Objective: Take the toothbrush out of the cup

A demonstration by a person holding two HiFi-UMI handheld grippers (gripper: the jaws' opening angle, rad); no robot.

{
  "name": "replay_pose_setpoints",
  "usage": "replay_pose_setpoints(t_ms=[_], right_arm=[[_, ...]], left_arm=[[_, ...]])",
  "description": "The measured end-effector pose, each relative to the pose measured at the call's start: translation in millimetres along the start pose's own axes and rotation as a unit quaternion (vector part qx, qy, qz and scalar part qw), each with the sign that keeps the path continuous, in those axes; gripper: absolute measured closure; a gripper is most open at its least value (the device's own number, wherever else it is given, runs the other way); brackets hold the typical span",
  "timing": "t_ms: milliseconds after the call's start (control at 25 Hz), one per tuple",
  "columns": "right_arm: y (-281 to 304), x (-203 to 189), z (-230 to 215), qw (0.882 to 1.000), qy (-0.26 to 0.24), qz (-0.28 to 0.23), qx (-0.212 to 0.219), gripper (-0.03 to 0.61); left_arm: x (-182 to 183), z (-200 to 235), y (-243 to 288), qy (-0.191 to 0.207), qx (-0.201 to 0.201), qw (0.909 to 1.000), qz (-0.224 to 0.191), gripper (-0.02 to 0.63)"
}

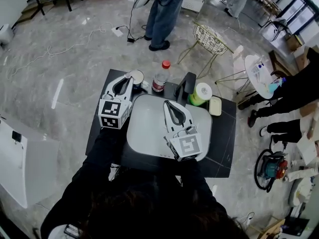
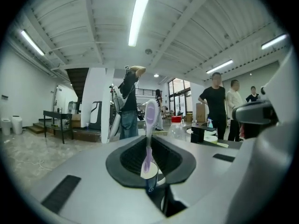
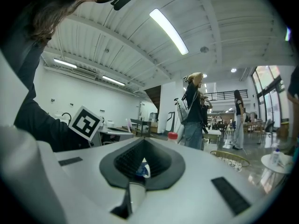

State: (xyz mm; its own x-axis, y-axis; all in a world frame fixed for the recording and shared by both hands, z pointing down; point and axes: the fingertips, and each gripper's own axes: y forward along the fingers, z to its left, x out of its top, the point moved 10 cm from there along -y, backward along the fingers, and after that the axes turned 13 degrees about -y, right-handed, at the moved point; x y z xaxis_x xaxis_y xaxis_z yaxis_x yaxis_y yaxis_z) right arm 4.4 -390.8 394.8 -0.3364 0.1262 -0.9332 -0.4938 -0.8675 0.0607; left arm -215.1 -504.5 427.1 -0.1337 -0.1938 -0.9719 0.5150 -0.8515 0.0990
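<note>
Left tongs (image 1: 130, 78) clamped on a purple toothbrush (image 2: 150, 118) standing upright, cup (image 2: 152, 182) just below it, right tongs (image 1: 169, 105) pressed together over a grey tray (image 1: 144, 131).

Down along the left gripper (image 2: 150, 164) jaws, only a sliver of the cup (image 2: 152, 181) showing, the rest behind the pads. Cannot tell whether the toothbrush (image 2: 150, 122) lower end clears its rim. From the head view, toothbrush lost under that gripper. Beyond the right gripper (image 3: 140, 164) tips, blue-and-white scrap (image 3: 142, 170), too small to name.
</note>
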Motion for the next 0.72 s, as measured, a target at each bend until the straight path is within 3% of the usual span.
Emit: replay_pose_setpoints(t_ms=[640,720], right_arm=[[22,-12,22,0.998,-0.031,0.014,0.057,0.572],[25,-17,24,0.997,-0.035,0.020,0.062,0.498]], left_arm=[[45,-42,-51,0.004,-0.090,0.9955,0.029,0.575],[45,-42,-51,0.006,-0.098,0.9945,0.037,0.575]])
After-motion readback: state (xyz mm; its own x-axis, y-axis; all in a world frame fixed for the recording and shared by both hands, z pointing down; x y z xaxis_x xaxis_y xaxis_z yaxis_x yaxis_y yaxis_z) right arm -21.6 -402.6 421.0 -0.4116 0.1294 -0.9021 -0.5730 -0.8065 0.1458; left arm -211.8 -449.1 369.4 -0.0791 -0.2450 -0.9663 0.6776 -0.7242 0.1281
